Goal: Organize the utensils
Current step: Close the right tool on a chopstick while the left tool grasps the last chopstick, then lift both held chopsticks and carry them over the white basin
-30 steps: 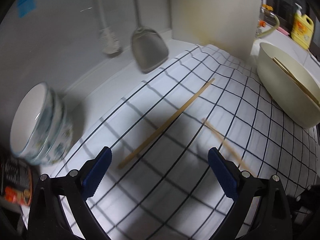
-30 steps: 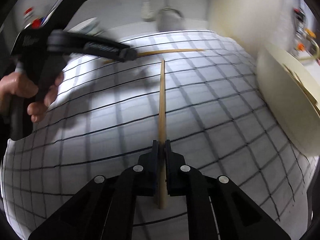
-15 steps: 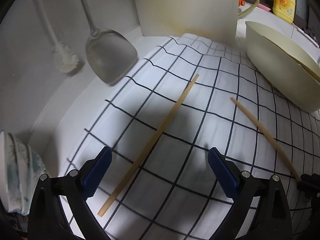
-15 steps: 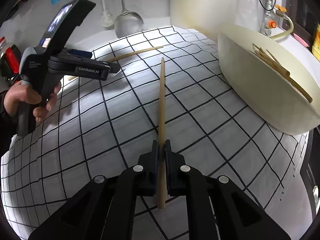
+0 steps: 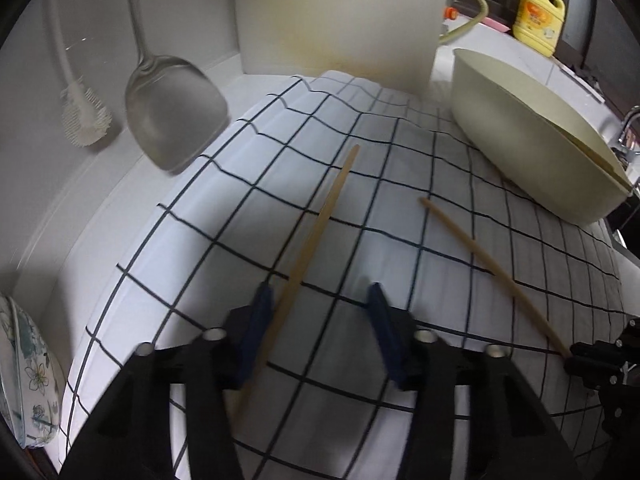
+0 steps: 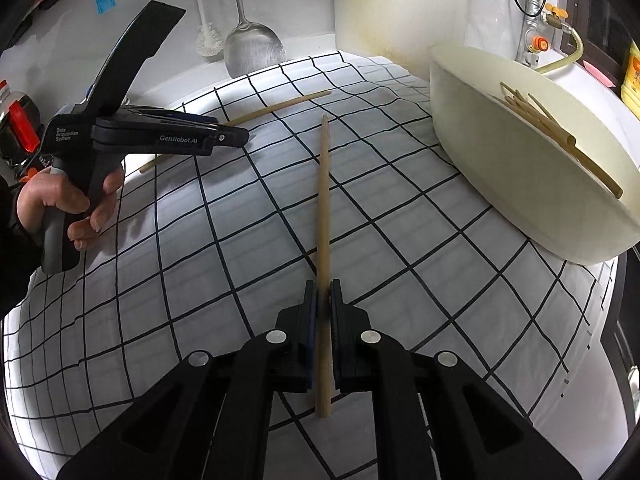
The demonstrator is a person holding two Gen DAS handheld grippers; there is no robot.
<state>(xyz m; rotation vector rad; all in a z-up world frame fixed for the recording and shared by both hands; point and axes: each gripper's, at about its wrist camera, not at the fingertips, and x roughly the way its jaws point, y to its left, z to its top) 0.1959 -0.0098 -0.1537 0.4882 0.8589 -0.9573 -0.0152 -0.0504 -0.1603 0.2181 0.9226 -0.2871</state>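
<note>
A wooden chopstick (image 5: 316,236) lies on the checked cloth (image 5: 400,184) between the blue pads of my left gripper (image 5: 318,300), close to the left pad. The jaws are half closed and open around it. My right gripper (image 6: 322,292) is shut on a second chopstick (image 6: 323,208), which also shows in the left wrist view (image 5: 480,248), held low over the cloth. A cream oval basin (image 6: 520,184) at the right holds several chopsticks (image 6: 536,120). The left gripper also shows in the right wrist view (image 6: 236,138).
A metal spatula (image 5: 172,116) and a white brush (image 5: 84,116) hang on the wall at the back left. Patterned bowls (image 5: 24,364) stand at the left edge. A yellow detergent bottle (image 5: 538,16) and a tap (image 5: 628,128) are behind the basin.
My left gripper has moved forward over the lying chopstick and its jaws have narrowed around it. My right gripper still holds its chopstick, nearly in the same place.
</note>
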